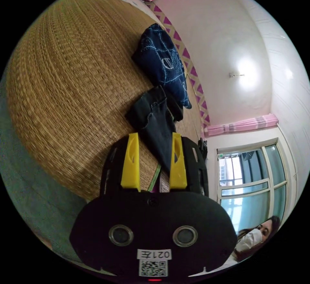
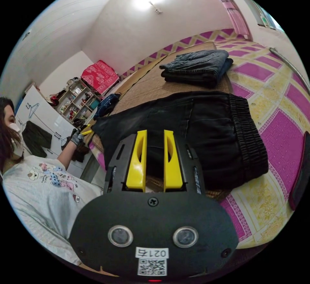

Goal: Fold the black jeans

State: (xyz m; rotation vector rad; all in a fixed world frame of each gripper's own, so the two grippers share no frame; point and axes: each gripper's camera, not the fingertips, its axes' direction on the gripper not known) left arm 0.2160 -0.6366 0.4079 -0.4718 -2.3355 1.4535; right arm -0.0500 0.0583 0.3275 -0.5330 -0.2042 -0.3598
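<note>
My left tongs (image 1: 154,161) stand spread around a jeans (image 2: 180,129) leg end; right tongs (image 2: 154,164) gape over the near edge. The jeans lie on the mat (image 1: 71,80), folded stack (image 2: 197,66) at one o'clock. I'd pinch both edges evenly before lifting.

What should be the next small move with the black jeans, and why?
Probably close the left gripper on the leg end of the black jeans lying between its open jaws. The right gripper also hovers open over the cloth near the waistband. The jeans lie stretched out on the woven mat, so neither end is held yet for a fold.
</note>
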